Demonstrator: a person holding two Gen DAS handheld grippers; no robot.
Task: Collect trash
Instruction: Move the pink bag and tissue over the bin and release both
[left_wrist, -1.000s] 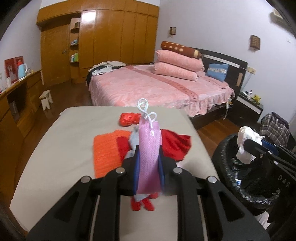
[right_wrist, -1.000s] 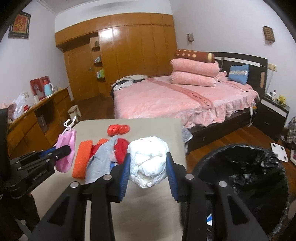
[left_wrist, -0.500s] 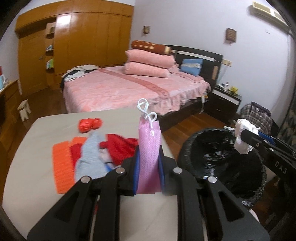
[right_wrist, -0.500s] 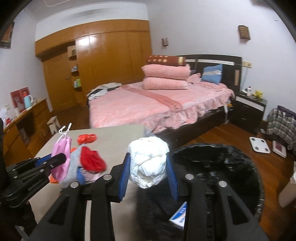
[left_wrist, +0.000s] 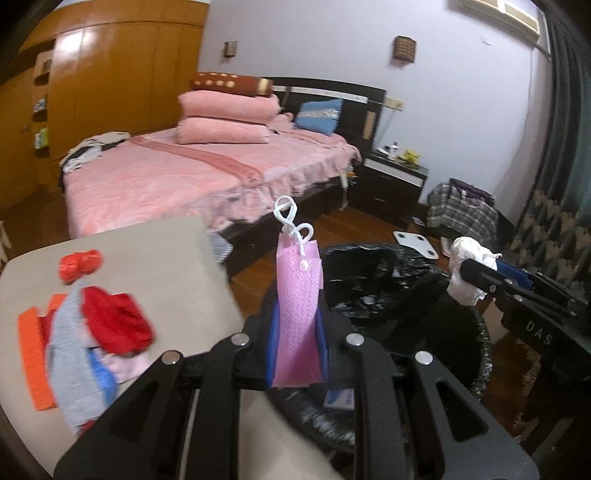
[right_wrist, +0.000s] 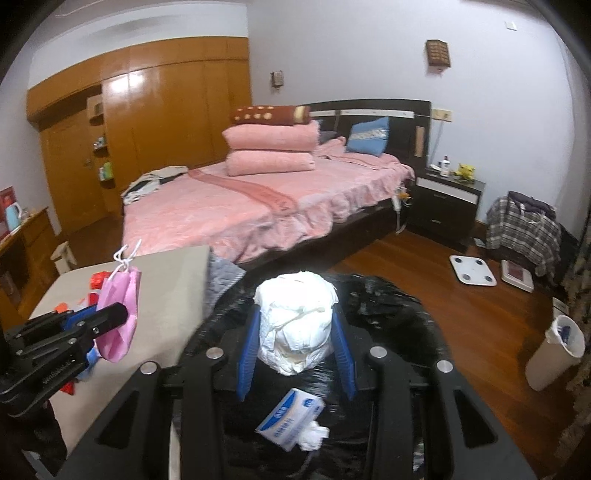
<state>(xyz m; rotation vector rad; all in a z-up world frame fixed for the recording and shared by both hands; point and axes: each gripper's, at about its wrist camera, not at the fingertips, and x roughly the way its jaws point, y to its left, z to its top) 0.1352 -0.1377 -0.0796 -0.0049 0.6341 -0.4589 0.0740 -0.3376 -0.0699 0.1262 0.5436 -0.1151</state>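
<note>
Black plastic left gripper (left_wrist: 297, 332) and right gripper (right_wrist: 295, 343), blue-padded fingers (right_wrist: 246, 354), silver screws, white "DAS" lettering.

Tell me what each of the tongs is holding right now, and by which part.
The left tongs pinch the pink mesh bag by its lower half. The right tongs squeeze the crumpled white wad across its middle, above the black-lined trash bin.
</note>
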